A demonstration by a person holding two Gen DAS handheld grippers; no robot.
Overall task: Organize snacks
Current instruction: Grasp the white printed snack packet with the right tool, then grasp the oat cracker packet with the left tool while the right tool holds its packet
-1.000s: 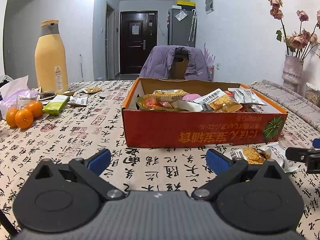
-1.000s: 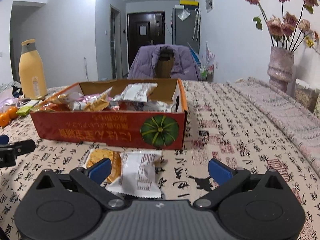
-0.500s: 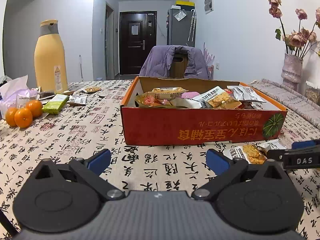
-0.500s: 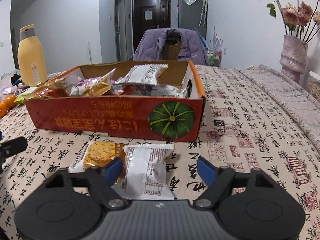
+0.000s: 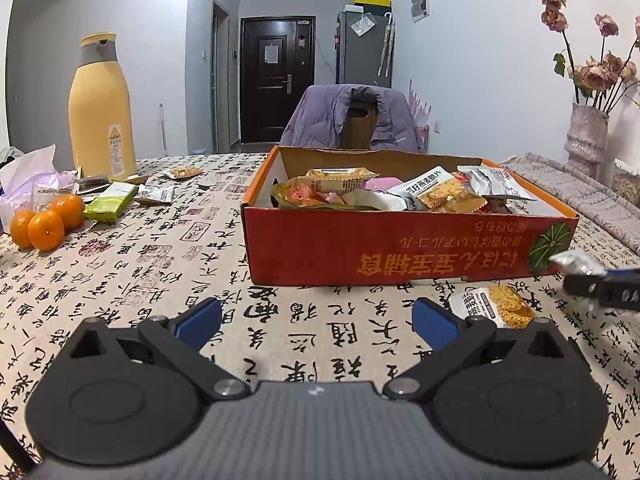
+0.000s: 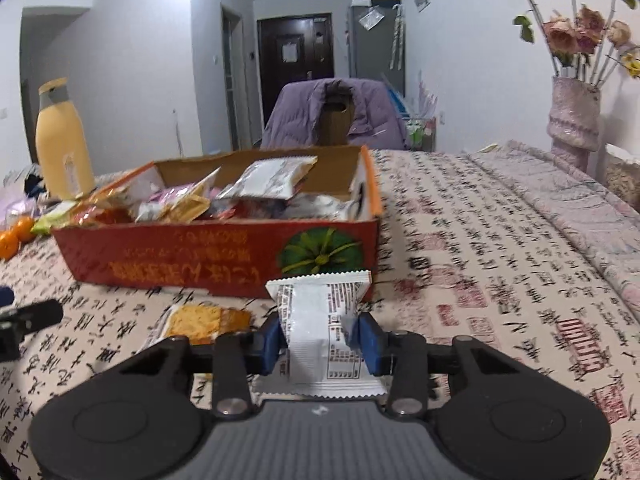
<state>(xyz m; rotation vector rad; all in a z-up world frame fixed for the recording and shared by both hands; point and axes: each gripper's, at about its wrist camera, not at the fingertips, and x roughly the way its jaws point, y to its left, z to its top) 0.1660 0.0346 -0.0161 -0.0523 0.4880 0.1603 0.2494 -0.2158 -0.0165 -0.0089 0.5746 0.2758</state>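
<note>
The red snack box (image 5: 404, 246) stands straight ahead of the wide-open left gripper (image 5: 316, 320), with bare tablecloth (image 5: 160, 280) between them. An orange cracker packet (image 5: 494, 306) lies just beside that gripper's right finger. Oranges (image 5: 44, 220) and a yellow bottle (image 5: 102, 106) crowd the far left.

The red cardboard box with a green pumpkin printed on its front (image 6: 224, 252) sits open on the table, stuffed with a loose jumble of crinkly snack packets (image 5: 400, 194) in white, orange, pink and silver, some poking up over the rim. Right in front of the box, the white plastic snack packet with black printed text (image 6: 322, 332) is lifted off the cloth and tilted up, pinched at its sides so the wrapper buckles in the middle. Just to its left, the flat packet showing an orange cracker (image 6: 200, 322) lies on the table near the box's front wall.
</note>
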